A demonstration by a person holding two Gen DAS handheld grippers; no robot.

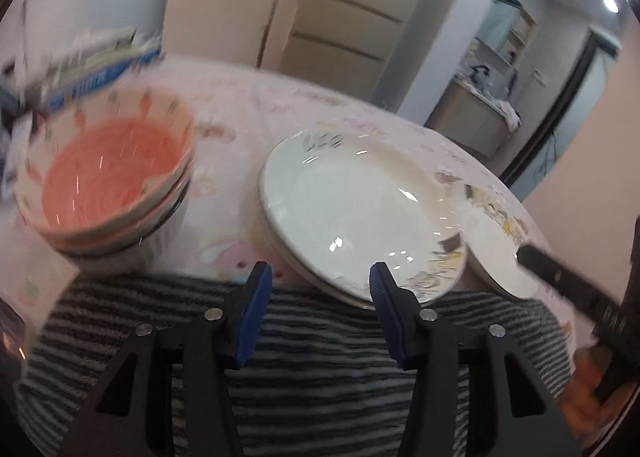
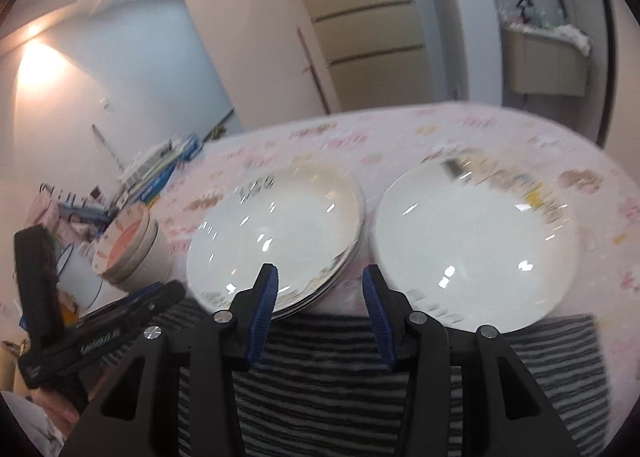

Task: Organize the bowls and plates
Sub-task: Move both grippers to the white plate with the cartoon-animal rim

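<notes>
A stack of white plates (image 1: 352, 209) with printed rims sits mid-table; it also shows in the right wrist view (image 2: 276, 233). A single white plate (image 2: 472, 249) lies to its right, partly seen in the left wrist view (image 1: 496, 253). A stack of bowls (image 1: 108, 181), the top one orange inside, stands at the left, also in the right wrist view (image 2: 128, 249). My left gripper (image 1: 320, 277) is open and empty, just short of the plate stack. My right gripper (image 2: 318, 277) is open and empty, before the gap between the plate stack and the single plate.
A pink patterned tablecloth (image 2: 360, 137) covers the table. A black-and-white striped cloth (image 1: 320, 377) lies at the near edge. Boxes and clutter (image 2: 160, 169) sit at the far left. The other gripper shows in each view, at the right (image 1: 568, 285) and at the left (image 2: 100, 329).
</notes>
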